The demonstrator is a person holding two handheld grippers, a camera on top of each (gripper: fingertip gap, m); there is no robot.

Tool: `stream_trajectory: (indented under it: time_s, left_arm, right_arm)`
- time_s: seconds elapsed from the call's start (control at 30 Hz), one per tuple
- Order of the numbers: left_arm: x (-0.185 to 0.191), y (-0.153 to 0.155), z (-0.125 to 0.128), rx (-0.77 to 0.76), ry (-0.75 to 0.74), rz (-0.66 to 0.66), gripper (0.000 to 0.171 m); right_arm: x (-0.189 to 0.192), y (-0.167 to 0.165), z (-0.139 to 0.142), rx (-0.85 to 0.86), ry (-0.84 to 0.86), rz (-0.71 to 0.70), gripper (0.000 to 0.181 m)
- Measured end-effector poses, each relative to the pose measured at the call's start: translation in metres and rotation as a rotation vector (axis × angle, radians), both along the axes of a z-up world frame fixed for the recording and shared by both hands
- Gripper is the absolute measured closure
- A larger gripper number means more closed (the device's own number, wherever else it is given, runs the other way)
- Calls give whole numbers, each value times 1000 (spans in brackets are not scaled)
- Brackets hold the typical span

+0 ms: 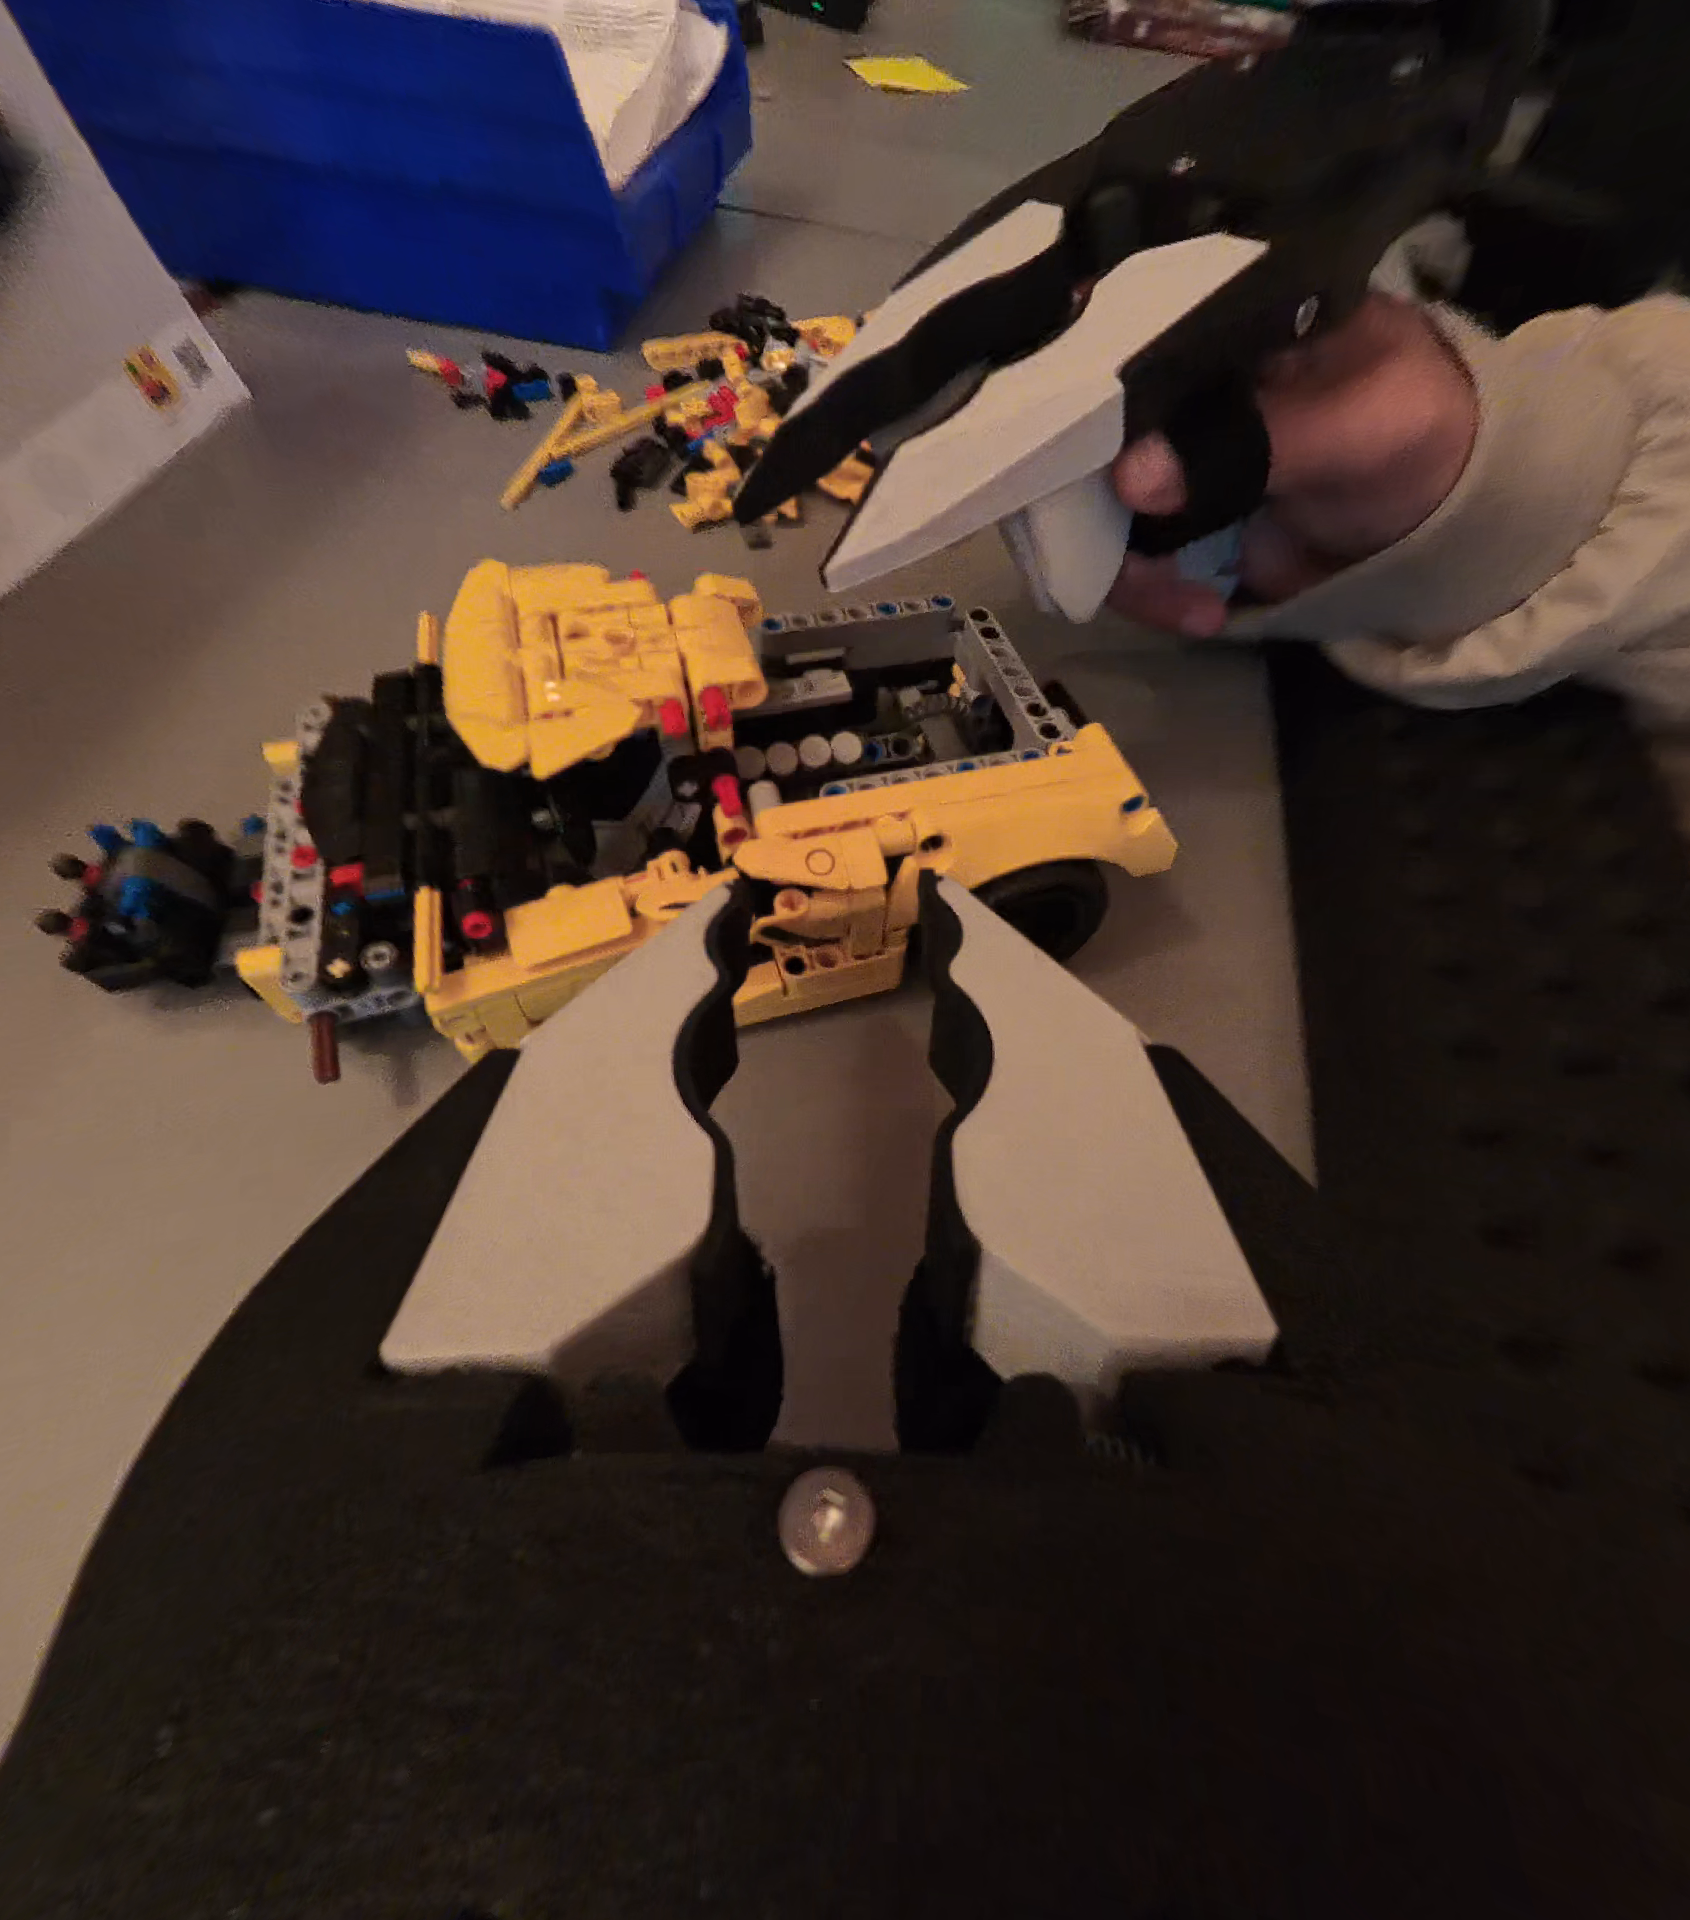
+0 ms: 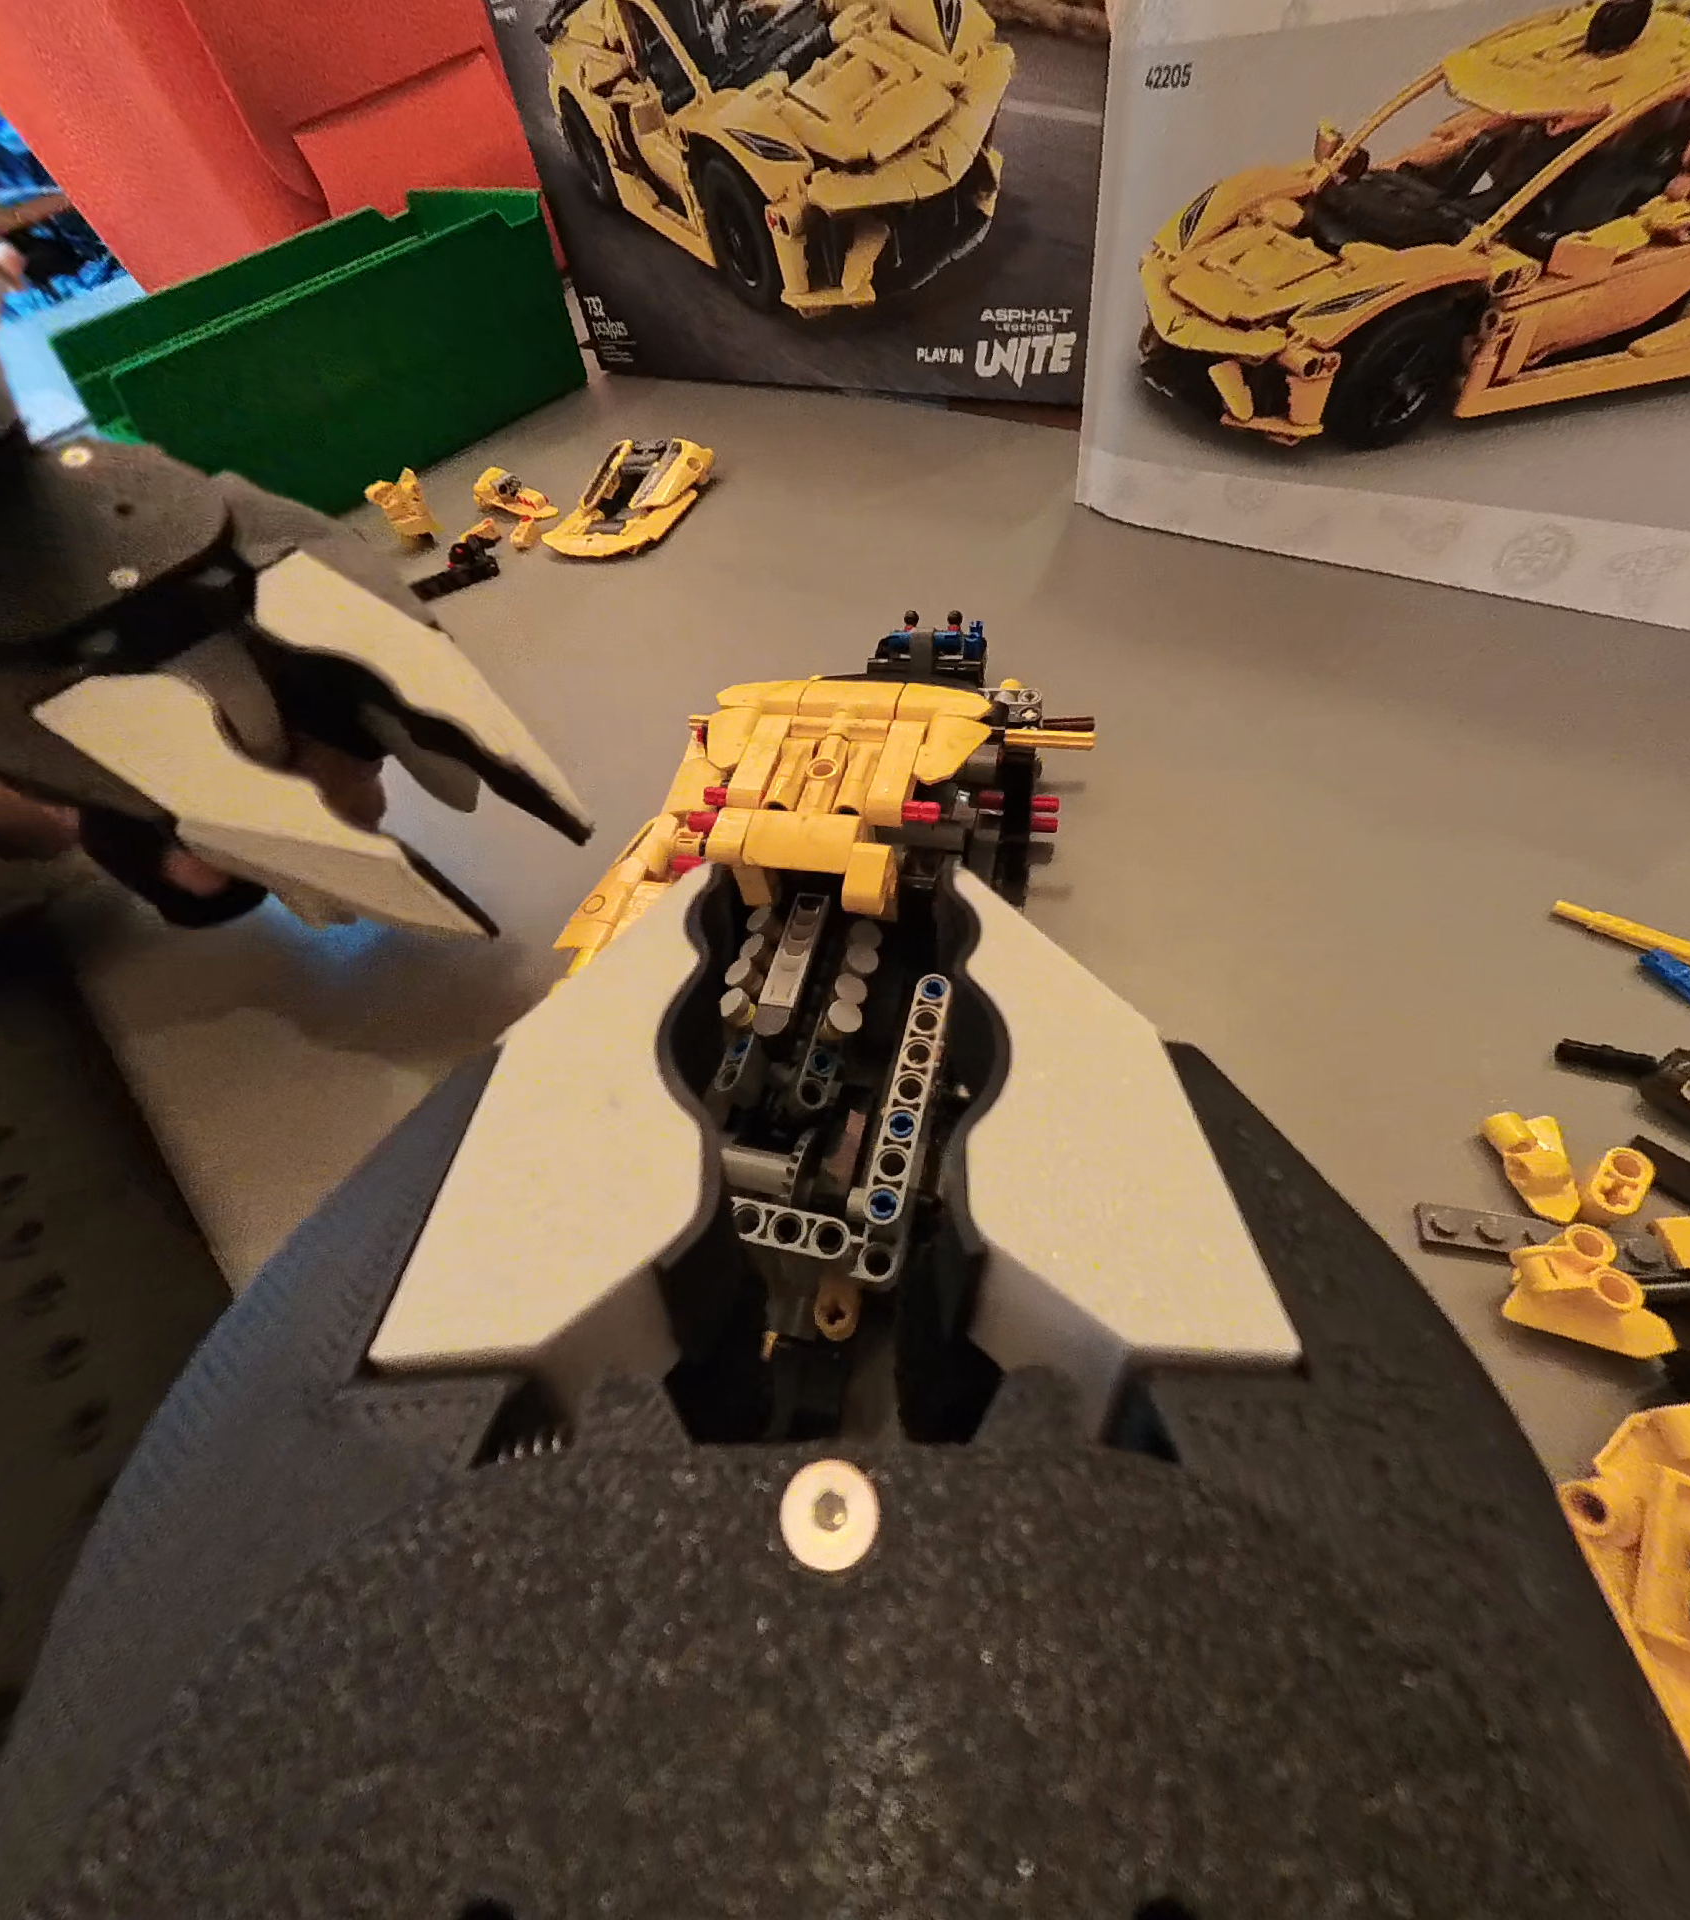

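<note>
Partly hidden behind my right gripper (image 2: 825, 894), the one yellow brick car (image 2: 851, 790) sits on the grey desk (image 2: 1288, 831); those fingers straddle its rear, spread wide, contact unclear. My left gripper (image 1: 825, 894) reaches toward its side, fingers parted. Loose bricks (image 1: 706, 416) blur uncountably.

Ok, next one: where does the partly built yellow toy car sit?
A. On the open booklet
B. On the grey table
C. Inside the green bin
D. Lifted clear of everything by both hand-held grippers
B: the toy car rests on the grey table, apart from the green bin and the booklet.
</note>
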State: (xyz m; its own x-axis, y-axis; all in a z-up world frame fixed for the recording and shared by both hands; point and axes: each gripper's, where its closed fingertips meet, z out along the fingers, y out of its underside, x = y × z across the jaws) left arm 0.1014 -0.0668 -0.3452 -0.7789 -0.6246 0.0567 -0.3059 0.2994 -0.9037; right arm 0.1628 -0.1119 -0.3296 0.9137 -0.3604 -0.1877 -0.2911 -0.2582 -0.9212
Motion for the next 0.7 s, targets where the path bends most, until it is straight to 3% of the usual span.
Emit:
stream_trajectory:
  time_s: [0.07, 0.33, 0.7]
  left_arm:
    - [-1, -6, 5, 7, -56, 1, 141]
    - [7, -6, -5, -49, 38, 0, 135]
    - [13, -11, -11, 40, -22, 15, 135]
  right_arm:
    - [-1, -1, 3, 22, 7, 7, 146]
    - [-5, 2, -3, 9, 43, 39, 151]
    - [-17, 9, -8, -53, -31, 95, 153]
